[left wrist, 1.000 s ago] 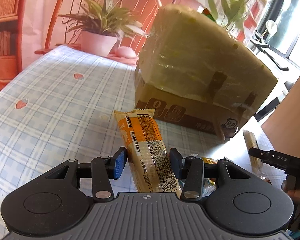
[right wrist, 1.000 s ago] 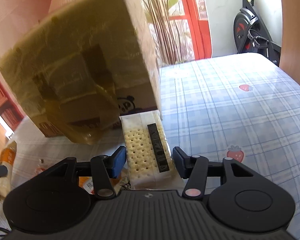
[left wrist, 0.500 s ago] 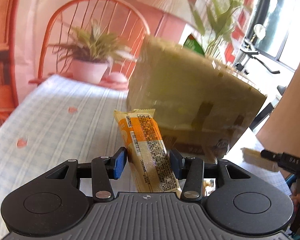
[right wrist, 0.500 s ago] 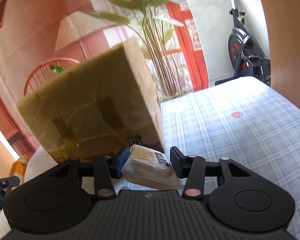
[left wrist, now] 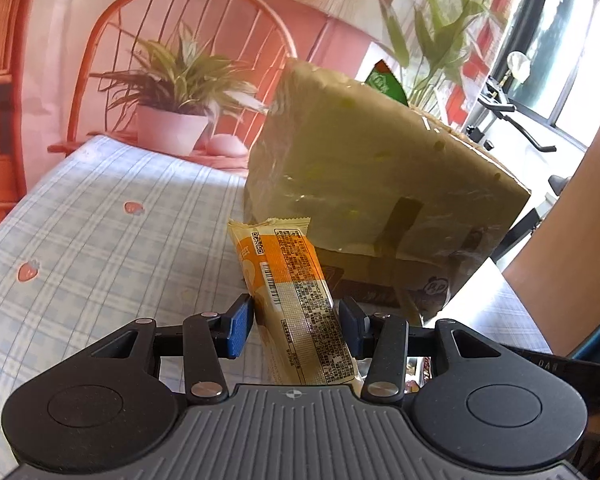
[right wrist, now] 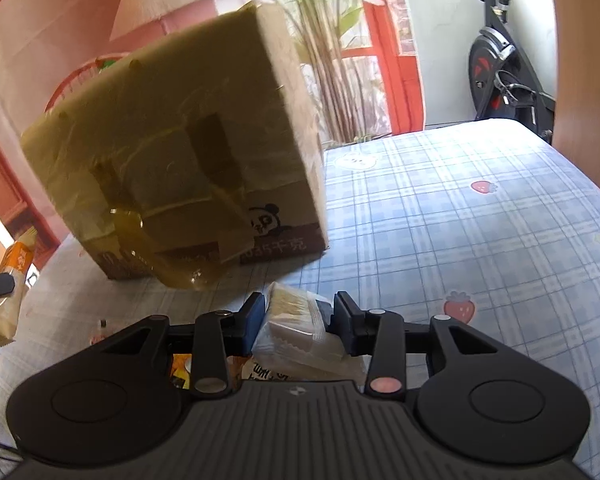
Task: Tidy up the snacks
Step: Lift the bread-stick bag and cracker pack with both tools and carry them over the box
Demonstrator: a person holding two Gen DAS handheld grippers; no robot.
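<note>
Left tool (left wrist: 296, 322) clamped on an orange snack bar (left wrist: 290, 300), held up above the checked worktop (left wrist: 100, 240) in front of the taped cardboard box (left wrist: 372, 200). Right tool (right wrist: 298, 316) pinching a clear cracker pack (right wrist: 300, 332), its jaws having just eased slightly wider, pack still gripped, raised near the box's corner.

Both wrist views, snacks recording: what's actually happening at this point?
A person holds a gripper in each hand over a checked tablecloth. The left gripper is clamped on an orange snack bar. The right gripper pinches a clear cracker pack, its jaws having just shifted on it. A taped cardboard box stands ahead; neither snack is in it yet.
</note>
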